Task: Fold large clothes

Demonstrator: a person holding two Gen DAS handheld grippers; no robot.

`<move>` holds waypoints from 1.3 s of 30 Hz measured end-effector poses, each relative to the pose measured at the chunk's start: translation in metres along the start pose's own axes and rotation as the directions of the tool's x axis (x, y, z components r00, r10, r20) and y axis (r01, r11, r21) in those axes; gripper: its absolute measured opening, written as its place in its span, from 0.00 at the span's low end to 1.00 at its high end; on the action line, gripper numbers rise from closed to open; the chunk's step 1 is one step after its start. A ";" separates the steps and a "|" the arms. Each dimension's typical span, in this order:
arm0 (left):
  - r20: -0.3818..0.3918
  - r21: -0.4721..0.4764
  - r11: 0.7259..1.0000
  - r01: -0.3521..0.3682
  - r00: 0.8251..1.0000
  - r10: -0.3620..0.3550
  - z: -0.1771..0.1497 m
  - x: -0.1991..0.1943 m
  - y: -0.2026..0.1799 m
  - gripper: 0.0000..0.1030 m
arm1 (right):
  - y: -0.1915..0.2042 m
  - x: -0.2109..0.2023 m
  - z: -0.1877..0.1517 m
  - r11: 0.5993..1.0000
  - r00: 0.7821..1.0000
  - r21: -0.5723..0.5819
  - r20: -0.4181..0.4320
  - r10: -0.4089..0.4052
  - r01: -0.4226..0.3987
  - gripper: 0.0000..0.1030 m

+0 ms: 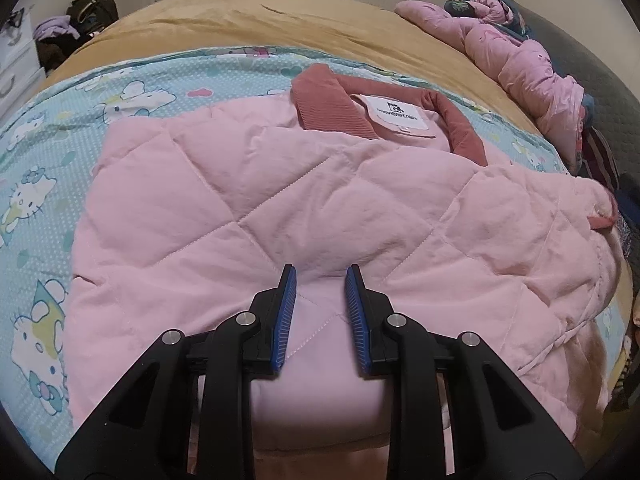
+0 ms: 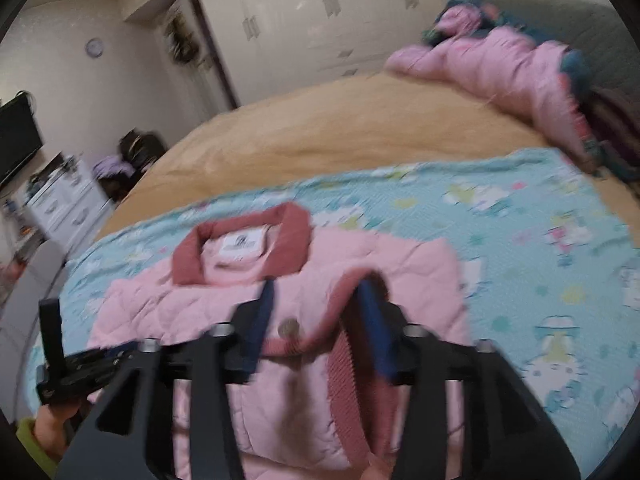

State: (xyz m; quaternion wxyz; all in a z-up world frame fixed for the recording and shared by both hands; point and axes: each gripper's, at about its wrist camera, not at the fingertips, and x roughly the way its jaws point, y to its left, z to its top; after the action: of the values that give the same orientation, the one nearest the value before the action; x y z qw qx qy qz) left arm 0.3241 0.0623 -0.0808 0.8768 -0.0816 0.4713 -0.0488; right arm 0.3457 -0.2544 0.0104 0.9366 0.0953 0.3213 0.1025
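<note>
Left gripper (image 1: 321, 276) jaws nearly closed, pinching a fold of the pink quilted jacket (image 1: 280, 200). Right gripper (image 2: 320, 296), half open, straddles the jacket's ribbed front edge without clamping it; collar (image 2: 240, 248) lies beyond both.

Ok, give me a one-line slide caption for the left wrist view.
Left gripper pinching a fold of the pink quilted jacket, spread collar-away on the cartoon-print blanket.

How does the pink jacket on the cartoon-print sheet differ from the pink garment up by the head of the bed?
The pink jacket lies spread flat on the blue cartoon sheet; the pink garment is bunched in a heap on the tan cover. The jacket shows a dark rose ribbed collar and white label; the heaped garment shows neither. Both are pale pink and padded.
</note>
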 end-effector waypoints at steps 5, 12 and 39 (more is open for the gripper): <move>-0.002 -0.006 1.000 0.006 1.000 -0.006 0.000 0.000 0.000 0.18 | 0.026 -0.008 -0.007 0.996 0.999 -0.080 -0.019 0.039 -0.041 0.53; -0.003 -0.007 1.000 0.016 1.000 -0.016 0.001 0.000 0.002 0.18 | 0.064 0.023 -0.022 0.984 0.988 -0.167 -0.145 0.042 -0.067 0.62; 0.000 0.025 1.000 0.016 1.000 -0.016 0.000 -0.005 -0.002 0.18 | 0.046 0.081 -0.053 0.994 0.952 -0.102 -0.305 -0.007 -0.026 0.82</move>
State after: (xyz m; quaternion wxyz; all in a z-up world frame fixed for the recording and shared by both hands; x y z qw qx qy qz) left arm 0.3217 0.0607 -0.0765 0.8775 -0.0743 0.4698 -0.0615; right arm 0.3698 -0.1841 -0.0665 0.8789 0.0306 0.4558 0.1373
